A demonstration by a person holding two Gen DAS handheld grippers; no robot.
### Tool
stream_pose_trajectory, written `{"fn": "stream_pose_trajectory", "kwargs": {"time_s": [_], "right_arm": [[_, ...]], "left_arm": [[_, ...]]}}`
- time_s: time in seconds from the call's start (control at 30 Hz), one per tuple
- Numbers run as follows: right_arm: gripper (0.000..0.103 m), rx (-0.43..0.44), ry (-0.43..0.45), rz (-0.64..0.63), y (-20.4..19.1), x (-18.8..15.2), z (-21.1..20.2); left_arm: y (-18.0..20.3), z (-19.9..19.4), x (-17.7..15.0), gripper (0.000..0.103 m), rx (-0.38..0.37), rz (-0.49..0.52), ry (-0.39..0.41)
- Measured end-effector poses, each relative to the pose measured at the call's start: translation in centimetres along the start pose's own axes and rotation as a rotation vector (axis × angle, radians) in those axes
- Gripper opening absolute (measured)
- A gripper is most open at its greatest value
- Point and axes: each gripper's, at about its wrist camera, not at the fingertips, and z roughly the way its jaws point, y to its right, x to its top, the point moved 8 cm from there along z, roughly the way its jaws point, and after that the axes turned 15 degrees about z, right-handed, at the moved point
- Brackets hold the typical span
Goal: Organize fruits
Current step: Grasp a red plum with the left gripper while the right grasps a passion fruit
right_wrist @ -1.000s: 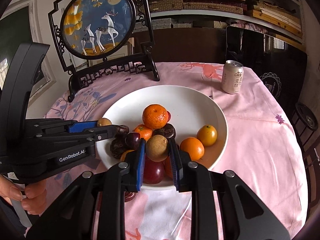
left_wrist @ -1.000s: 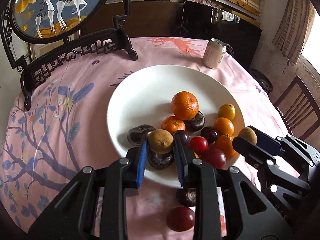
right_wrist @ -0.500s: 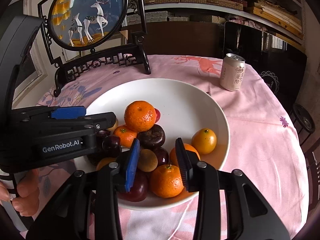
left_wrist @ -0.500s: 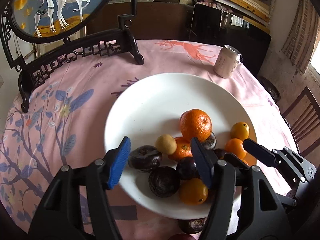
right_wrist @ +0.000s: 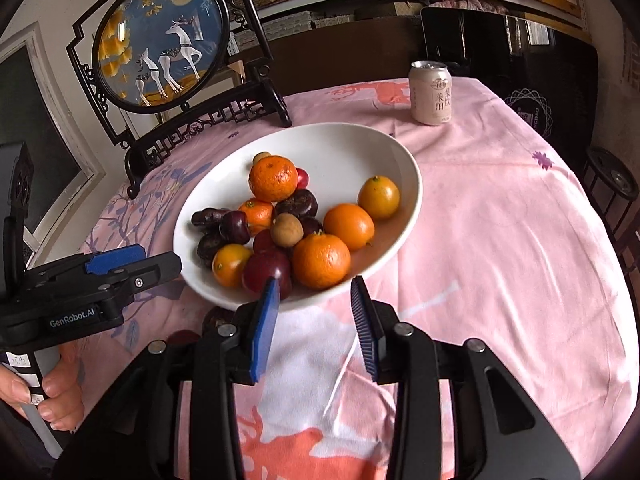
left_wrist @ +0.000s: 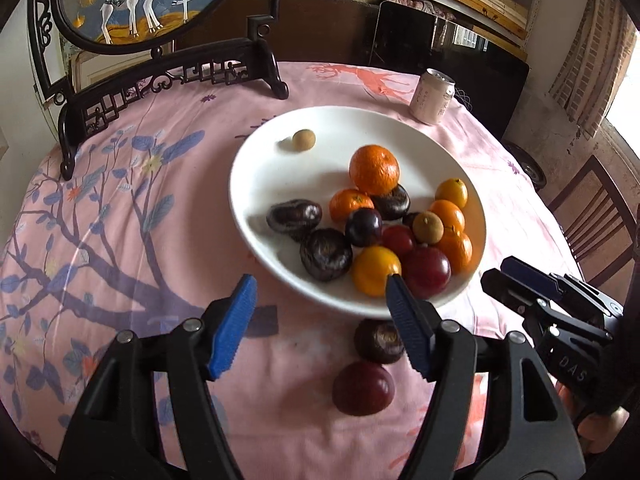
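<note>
A white plate (left_wrist: 280, 160) (right_wrist: 360, 148) on the pink tablecloth holds several oranges, dark plums, passion fruits and red fruits. One small tan longan (left_wrist: 303, 140) lies alone at the plate's far left; another (right_wrist: 286, 230) rests on the pile. A dark passion fruit (left_wrist: 378, 340) and a red plum (left_wrist: 363, 388) lie on the cloth in front of the plate. My left gripper (left_wrist: 320, 304) is open and empty at the plate's near rim. My right gripper (right_wrist: 314, 300) is open and empty, just short of the plate's near edge.
A drink can (left_wrist: 432, 97) (right_wrist: 431, 92) stands behind the plate. A round deer picture on a black carved stand (left_wrist: 168, 76) (right_wrist: 160, 44) stands at the back left. A wooden chair (left_wrist: 592, 216) is beyond the table's right edge.
Both grippers opened, let go of their tan longans and pulled back from the plate. The left one's longan rolled to the plate's far left; the right one's stays on the pile.
</note>
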Motion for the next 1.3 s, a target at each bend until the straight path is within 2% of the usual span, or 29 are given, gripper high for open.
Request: {"fn": "stream_pose_trajectory", "kwargs": {"time_s": [0.13, 0.27, 0.4, 0.57, 0.8, 0.83, 0.93, 1.0, 1.07, 1.3], "right_arm": [[0.037, 0.002, -0.023, 0.024, 0.6, -2.0, -0.7], [0.037, 0.007, -0.029, 0.041, 0.9, -3.4, -1.5], [0.037, 0.02, -0.031, 0.066, 1.3, -4.1, -2.3], [0.043, 0.027, -0.03, 0.071, 1.5, -4.7, -2.9], [0.044, 0.017, -0.032, 0.054, 1.9, -5.6, -3.2], [0.044, 0.016, -0.037, 0.057, 2.0, -5.7, -3.1], [0.044, 0.016, -0.047, 0.06, 2.2, -5.9, -2.9], [0.044, 0.013, -0.05, 0.058, 2.1, -5.9, -2.8], [0.044, 0.01, -0.053, 0.053, 2.0, -6.0, -2.7], [0.044, -0.005, -0.079, 0.006, 0.4, -6.1, -1.7]], "left_arm": [[0.7, -0.5, -2.3, 0.069, -0.006, 0.002, -0.017], [1.3, -0.8, -3.9, 0.077, -0.004, 0.008, -0.032], [2.1, -0.7, -5.2, 0.077, -0.006, 0.025, -0.046], [2.7, 0.0, -6.0, 0.077, 0.015, 0.048, -0.062], [3.6, 1.8, -6.5, 0.077, -0.014, 0.045, -0.101], [3.8, 2.1, -6.6, 0.076, -0.015, 0.046, -0.107], [3.9, 2.4, -6.5, 0.065, 0.009, 0.065, -0.101], [4.1, 2.4, -6.3, 0.048, 0.003, 0.083, -0.094], [4.2, 2.2, -6.2, 0.04, -0.033, 0.076, -0.09], [3.1, 0.4, -6.7, 0.04, -0.025, 0.083, -0.072]]}}
